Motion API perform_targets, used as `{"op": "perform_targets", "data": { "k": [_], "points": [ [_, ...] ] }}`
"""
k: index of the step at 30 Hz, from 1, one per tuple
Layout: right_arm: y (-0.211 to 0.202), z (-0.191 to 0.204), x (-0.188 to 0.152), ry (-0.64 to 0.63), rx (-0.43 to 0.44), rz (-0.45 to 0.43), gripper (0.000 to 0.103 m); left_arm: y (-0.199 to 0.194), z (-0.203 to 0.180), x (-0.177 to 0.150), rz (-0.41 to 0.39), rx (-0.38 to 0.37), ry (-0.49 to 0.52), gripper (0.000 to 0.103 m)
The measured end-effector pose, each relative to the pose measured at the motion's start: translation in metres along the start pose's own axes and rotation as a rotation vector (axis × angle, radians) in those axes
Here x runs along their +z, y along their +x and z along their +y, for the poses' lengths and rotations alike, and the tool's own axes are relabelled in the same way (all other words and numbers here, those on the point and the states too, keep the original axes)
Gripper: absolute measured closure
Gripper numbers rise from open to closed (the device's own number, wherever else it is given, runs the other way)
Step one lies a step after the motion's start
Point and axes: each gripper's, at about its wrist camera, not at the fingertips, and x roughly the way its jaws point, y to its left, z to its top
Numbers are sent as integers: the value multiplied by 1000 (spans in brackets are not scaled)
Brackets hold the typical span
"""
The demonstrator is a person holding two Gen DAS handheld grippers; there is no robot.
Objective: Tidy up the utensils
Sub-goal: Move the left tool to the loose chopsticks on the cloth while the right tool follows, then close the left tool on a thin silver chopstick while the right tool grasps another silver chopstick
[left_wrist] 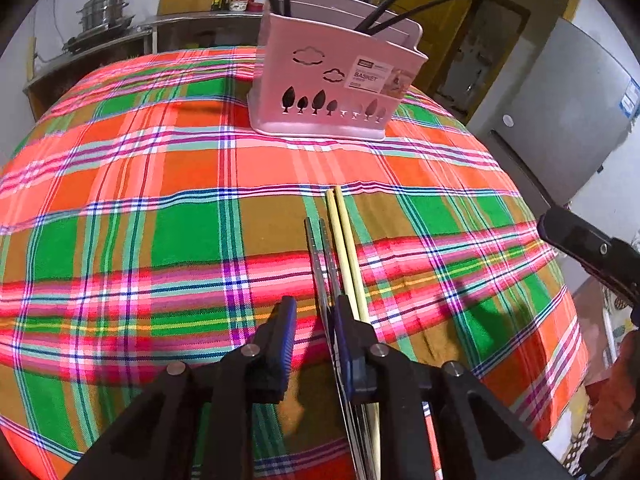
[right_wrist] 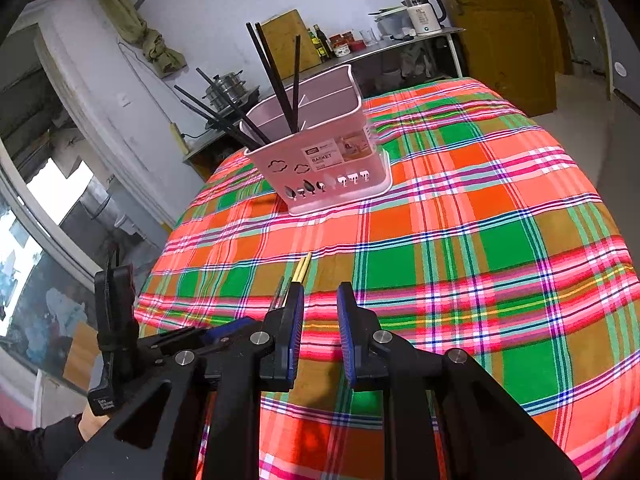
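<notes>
The left hand-held gripper (left_wrist: 316, 340) stands slightly apart beside pale wooden chopsticks (left_wrist: 348, 252) on the plaid-clothed counter (left_wrist: 160, 200); the right hand-held gripper (right_wrist: 320, 336) gapes, empty.

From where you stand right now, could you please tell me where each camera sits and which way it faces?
Left wrist view: sits on the left hand-held gripper, angled down over the plaid tablecloth toward the pink basket; its jaws stand apart, steel chopsticks and bamboo chopsticks lying by one finger.
Right wrist view: sits on the right hand-held gripper, facing the same basket; its jaws are apart and empty, the left gripper beside it.
Both share the basket, its black chopsticks, the tablecloth and the chopsticks on it.
</notes>
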Motion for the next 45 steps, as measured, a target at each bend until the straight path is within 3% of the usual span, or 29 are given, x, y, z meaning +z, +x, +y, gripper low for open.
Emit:
{"op": "perform_targets", "data": {
  "k": [10, 20, 24, 29, 37, 45],
  "points": [
    [1, 5, -1, -16, 17, 7, 86, -2, 0, -7, -9, 99, 69, 96],
    [50, 46, -12, -93, 83, 108, 86, -27, 72, -9, -50, 190, -97, 96],
    [85, 60, -15, -121, 88, 168, 86, -34, 90, -13, -60, 151, -139, 96],
    [112, 64, -5, -132, 67, 183, 86, -33, 90, -15, -72, 138, -135, 96],
    [153, 41, 20, -69, -13, 218, 85, -33, 92, -15, -80, 111, -139, 96],
    [135, 23, 14, -8, -11, 234, 85, -33, 93, -13, -70, 106, -146, 96]
  ]
}}
